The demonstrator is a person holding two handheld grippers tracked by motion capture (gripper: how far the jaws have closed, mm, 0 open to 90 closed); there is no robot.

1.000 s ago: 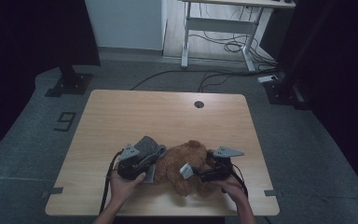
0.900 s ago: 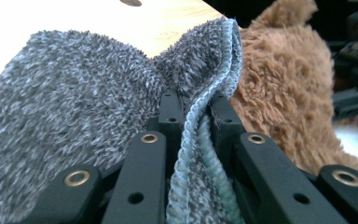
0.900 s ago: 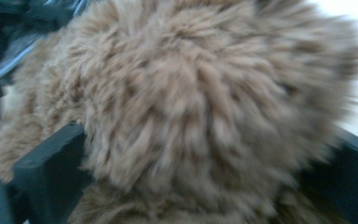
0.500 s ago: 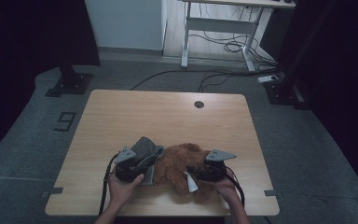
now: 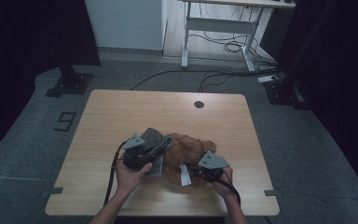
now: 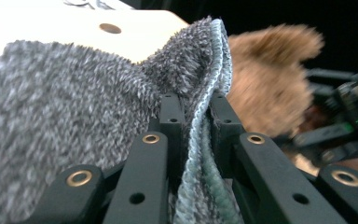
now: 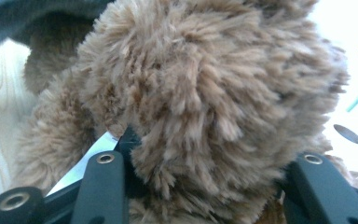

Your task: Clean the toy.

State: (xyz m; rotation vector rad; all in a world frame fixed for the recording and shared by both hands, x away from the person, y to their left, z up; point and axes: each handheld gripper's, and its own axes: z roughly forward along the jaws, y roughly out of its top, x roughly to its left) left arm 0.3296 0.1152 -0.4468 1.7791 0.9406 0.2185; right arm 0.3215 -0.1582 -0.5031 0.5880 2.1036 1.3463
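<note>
Grey cloth (image 6: 74,102) pinched between left fingers (image 6: 170,121); plush (image 7: 205,93) between right fingers (image 7: 105,186)

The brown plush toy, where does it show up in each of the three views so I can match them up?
High view: the brown plush toy lies near the table's front edge, between the two grippers.
Left gripper view: right of centre, blurred, behind the grey cloth pinched in the jaws.
Right gripper view: centre, its fur between the jaws.
Shared landmark: the round hole in the tabletop.
</note>
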